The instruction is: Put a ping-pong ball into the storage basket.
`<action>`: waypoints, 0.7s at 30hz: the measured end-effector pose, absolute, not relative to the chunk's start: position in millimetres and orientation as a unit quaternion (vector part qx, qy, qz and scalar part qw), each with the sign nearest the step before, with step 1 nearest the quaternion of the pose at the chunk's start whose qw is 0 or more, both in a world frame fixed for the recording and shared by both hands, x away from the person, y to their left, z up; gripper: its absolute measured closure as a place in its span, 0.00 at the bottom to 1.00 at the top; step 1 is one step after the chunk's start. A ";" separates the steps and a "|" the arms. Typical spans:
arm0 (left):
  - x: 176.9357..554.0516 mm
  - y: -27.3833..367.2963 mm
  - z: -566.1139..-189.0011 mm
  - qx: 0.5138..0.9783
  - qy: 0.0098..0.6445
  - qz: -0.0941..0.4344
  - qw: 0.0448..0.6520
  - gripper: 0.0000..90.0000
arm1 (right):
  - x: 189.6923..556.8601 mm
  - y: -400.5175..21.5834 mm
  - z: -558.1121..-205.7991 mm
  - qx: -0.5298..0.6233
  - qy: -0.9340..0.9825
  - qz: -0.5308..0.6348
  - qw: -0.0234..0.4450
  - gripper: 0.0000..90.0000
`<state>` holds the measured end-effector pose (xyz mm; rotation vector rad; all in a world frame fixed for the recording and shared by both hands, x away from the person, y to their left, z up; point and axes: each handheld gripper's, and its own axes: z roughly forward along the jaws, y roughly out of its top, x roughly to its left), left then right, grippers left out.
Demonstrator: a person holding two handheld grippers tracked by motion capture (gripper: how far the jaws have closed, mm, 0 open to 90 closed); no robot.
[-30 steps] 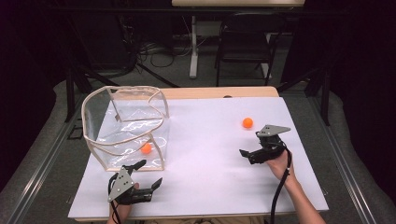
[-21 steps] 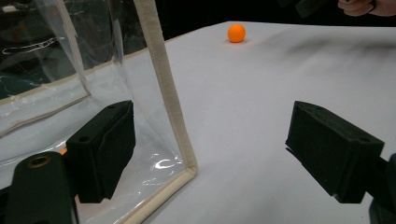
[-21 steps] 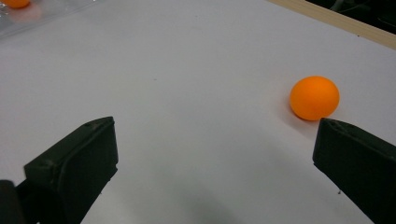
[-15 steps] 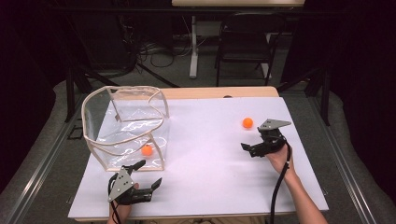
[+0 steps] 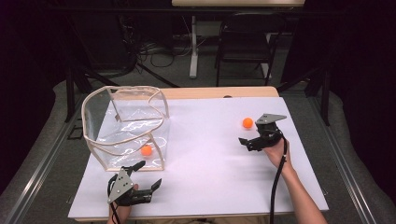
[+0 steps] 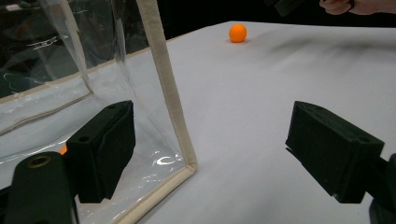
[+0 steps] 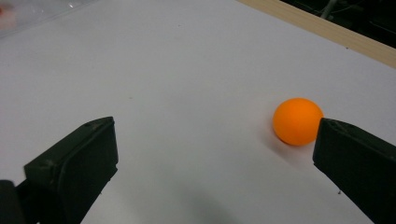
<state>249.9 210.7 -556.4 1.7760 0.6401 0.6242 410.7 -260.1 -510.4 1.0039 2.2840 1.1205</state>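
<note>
Left claw (image 5: 142,179) and right claw (image 5: 249,136) both gape wide.

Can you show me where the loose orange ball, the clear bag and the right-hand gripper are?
orange ball (image 7: 297,121), right gripper view, centre of the ball.
clear bag (image 5: 126,150), high view, its cream front rim.
right gripper (image 5: 248,142), high view, between its open jaws.

a rectangular table with a white top and a light wooden edge (image 5: 210,154) carries a clear plastic bag with beige trim (image 5: 123,126) at its left. a small orange ball (image 5: 247,122) lies on the white surface at the right, well apart from the bag.
</note>
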 end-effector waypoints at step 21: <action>250.2 212.4 -554.9 0.744 0.270 0.266 0.550 0.17 | 443.6 -255.6 -514.0 0.380 0.817 0.380 0.208 0.00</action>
